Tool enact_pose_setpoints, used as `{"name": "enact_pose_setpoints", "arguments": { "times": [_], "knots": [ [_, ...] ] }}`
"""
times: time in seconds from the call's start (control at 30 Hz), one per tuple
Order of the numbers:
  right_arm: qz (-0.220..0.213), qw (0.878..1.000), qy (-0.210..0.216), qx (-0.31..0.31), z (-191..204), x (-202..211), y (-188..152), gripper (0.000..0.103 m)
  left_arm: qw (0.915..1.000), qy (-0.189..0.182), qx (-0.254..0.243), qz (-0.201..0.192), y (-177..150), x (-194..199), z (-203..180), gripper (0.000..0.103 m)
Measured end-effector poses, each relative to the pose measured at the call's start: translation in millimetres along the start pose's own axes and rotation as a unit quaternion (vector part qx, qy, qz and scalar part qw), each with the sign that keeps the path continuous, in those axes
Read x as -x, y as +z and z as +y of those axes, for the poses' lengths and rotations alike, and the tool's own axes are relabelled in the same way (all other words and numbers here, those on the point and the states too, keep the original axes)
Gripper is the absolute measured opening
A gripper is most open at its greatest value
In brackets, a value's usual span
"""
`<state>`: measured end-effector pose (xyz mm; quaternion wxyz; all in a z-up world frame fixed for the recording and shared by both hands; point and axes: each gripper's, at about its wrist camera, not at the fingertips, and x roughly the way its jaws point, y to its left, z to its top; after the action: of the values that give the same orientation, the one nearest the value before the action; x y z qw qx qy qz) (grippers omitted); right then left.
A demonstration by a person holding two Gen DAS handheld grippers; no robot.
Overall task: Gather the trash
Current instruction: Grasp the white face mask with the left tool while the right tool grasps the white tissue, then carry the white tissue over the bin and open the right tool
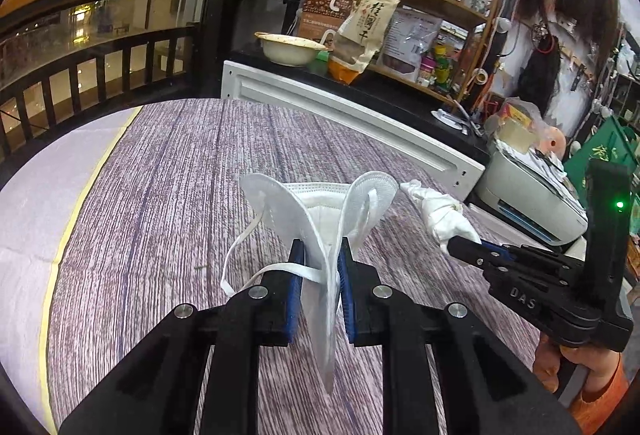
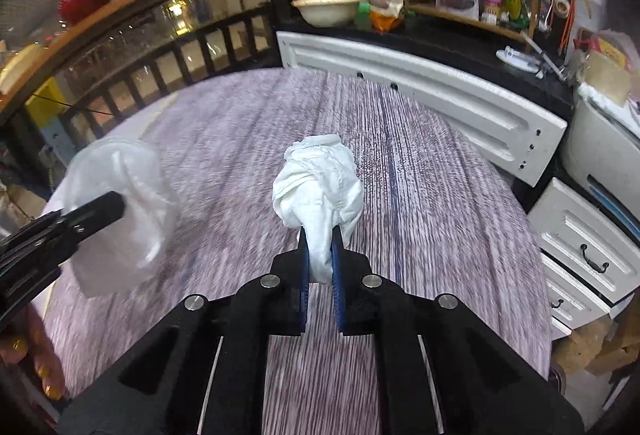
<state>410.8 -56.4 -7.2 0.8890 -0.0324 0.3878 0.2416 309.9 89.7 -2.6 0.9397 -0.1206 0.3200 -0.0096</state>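
My two grippers hang over the purple-streaked table [image 1: 160, 175], each with a piece of trash in its grip. The left gripper [image 1: 320, 259] is pinched narrow on a white mask [image 1: 320, 219], whose folded cups fan out above the blue pads while one ear loop [image 1: 240, 255] droops to the left. The right gripper [image 2: 320, 247] is clamped tight on a crumpled tissue [image 2: 320, 187], the wad bulging out beyond its fingertips. From the left camera the tissue [image 1: 440, 215] shows at the tip of the right gripper [image 1: 464, 249], just beside the mask but apart from it; from the right camera the mask [image 2: 120, 211] is a pale blur at the left.

I judge the pick-up step done for these two pieces: both look lifted clear of the tabletop, and I see no other litter on the cloth. What remains is the drop-off. No bin or bag shows in either view, so my next move calls for swinging both grippers toward wherever the trash goes, keeping both grips firm on the way. The mask's trailing loop could snag. The counter [image 1: 360, 111] behind, with its bowl [image 1: 288, 49] and packets, is not my concern.
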Motion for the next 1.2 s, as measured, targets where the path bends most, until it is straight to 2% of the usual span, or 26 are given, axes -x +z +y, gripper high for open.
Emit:
{"name": "enact_pose_setpoints", "arguments": {
  "times": [0.2,0.57,0.83,1.2],
  "knots": [
    [-0.029,0.999,0.031,-0.002,1.0,53.9,-28.1,0.01,0.9996,-0.024,-0.014,-0.009,-20.7,34.9,-23.2,0.017],
    [-0.054,0.998,0.025,-0.019,-19.2,111.2,-89.7,0.01,0.9967,-0.065,-0.044,-0.023,-59.6,76.8,-71.3,0.018],
    [-0.079,0.996,-0.014,-0.048,-50.4,150.1,-135.3,0.01,0.993,-0.099,-0.064,-0.014,-82.3,82.4,-108.7,0.017],
    [-0.089,0.984,-0.068,-0.141,-122.9,187.5,-192.3,0.01,0.9832,-0.161,-0.087,-0.004,-102.4,91.0,-164.6,0.018]
  ]
}}
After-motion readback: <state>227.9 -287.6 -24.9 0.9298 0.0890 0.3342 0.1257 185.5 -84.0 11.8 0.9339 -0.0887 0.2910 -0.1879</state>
